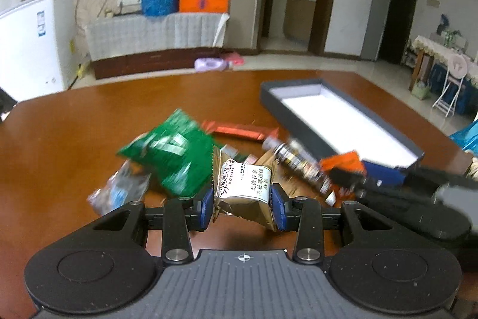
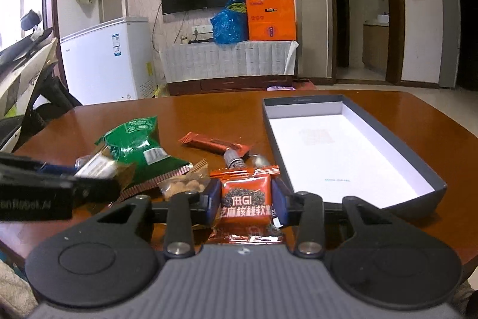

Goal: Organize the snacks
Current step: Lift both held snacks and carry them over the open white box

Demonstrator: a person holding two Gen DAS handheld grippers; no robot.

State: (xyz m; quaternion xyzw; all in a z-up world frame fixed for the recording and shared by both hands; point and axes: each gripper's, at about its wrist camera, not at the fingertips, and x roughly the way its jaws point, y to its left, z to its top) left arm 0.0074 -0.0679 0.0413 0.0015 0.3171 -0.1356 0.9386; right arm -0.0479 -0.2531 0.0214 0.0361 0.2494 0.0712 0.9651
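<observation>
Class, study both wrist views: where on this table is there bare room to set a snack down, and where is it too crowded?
Free: the white floor of the grey box, empty inside its walls, and the bare wood of the table between the green bag and the far edge. Crowded: the snack pile around the red bar, beside the box's left wall.

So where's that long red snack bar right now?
The red snack bar lies on the table, between the green bag and the open grey box.

right gripper [image 2: 245, 201]: fingers [image 2: 212, 201] pressed on orange snack packet [image 2: 246, 199]
grey box [image 2: 430, 184]: open, right on the desk [image 2: 209, 109]
green bag [image 2: 140, 151]: left, beside red bar [image 2: 215, 144]
</observation>
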